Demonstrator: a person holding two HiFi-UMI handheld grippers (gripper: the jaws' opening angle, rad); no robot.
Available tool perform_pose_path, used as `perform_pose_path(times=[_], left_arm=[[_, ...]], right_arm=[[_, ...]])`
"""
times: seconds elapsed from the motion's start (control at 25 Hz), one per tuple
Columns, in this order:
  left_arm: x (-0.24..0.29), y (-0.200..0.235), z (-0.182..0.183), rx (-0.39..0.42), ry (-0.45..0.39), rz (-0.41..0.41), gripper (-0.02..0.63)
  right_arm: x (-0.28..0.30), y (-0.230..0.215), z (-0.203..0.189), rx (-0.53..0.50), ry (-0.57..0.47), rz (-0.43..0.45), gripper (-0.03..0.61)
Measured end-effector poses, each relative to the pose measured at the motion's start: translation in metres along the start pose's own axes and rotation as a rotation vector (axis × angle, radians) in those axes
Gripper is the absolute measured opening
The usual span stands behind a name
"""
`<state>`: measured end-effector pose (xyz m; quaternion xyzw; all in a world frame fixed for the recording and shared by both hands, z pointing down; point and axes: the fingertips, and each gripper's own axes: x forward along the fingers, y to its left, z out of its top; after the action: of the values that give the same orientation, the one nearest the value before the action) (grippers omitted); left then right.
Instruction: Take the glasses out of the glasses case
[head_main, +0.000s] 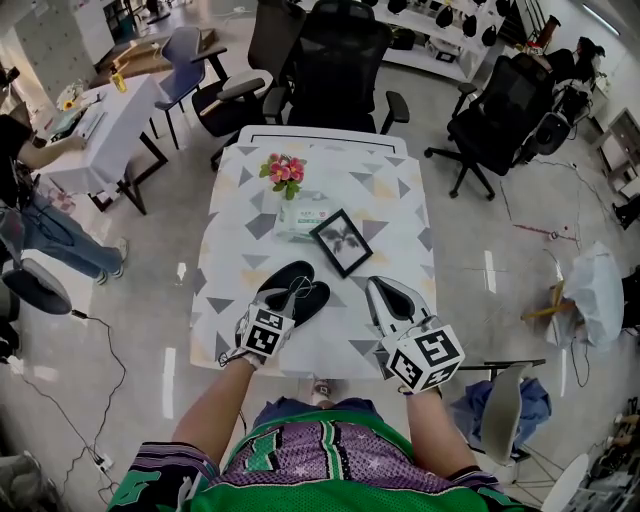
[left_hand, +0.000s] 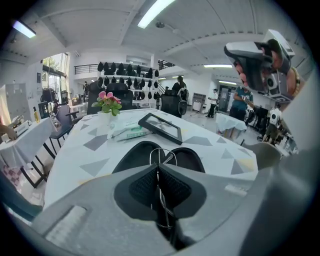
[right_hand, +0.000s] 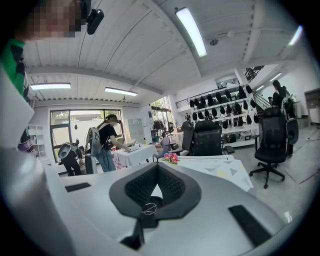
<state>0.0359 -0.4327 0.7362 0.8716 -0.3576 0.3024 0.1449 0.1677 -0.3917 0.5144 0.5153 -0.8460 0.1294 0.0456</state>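
The black glasses case (head_main: 296, 288) lies open on the patterned tablecloth, and both of its halves (left_hand: 135, 159) show in the left gripper view. Thin wire glasses (left_hand: 161, 155) stick out over the case's middle, with my left gripper (left_hand: 157, 169) shut on their metal frame. In the head view that left gripper (head_main: 284, 310) sits at the case's near end, the glasses (head_main: 298, 289) just beyond its tips. My right gripper (head_main: 383, 288) hovers to the right of the case with jaws shut and nothing between them (right_hand: 157, 168). It also appears raised as the right gripper (left_hand: 260, 57) in the left gripper view.
Beyond the case lie a black picture frame (head_main: 342, 241), a pack of wipes (head_main: 298, 218) and a small pot of pink flowers (head_main: 284, 170). Office chairs (head_main: 340, 60) stand at the table's far edge. The table's near edge (head_main: 320, 372) is at my body.
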Motion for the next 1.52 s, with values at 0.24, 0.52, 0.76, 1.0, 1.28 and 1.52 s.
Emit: perform_pose_path(times=[0.24,0.52,0.76,1.0,1.28,1.52], left_arm=[[-0.016,-0.003,0.016,-0.016,-0.05,0.002,0.021],[-0.049,-0.006,0.044,-0.026,-0.136,0.022,0.021],[-0.078,-0.005,0.066,-0.048,-0.217,0.033,0.02],[-0.108,-0.004,0.084,-0.061,-0.287,0.048,0.021],[-0.149,-0.002,0.106,-0.079,-0.377,0.07,0.021],[-0.19,0.0,0.123,-0.08,-0.455,0.09,0.021]], right_arm=[[-0.01,0.006,0.006,-0.005,-0.018,-0.006,0.0],[-0.025,0.02,0.014,-0.017,-0.046,-0.009,0.0],[-0.038,0.032,0.026,-0.031,-0.08,-0.017,0.0],[-0.051,0.047,0.035,-0.042,-0.105,-0.024,0.0],[-0.059,0.066,0.049,-0.061,-0.134,-0.019,0.0],[-0.063,0.085,0.056,-0.071,-0.154,-0.01,0.0]])
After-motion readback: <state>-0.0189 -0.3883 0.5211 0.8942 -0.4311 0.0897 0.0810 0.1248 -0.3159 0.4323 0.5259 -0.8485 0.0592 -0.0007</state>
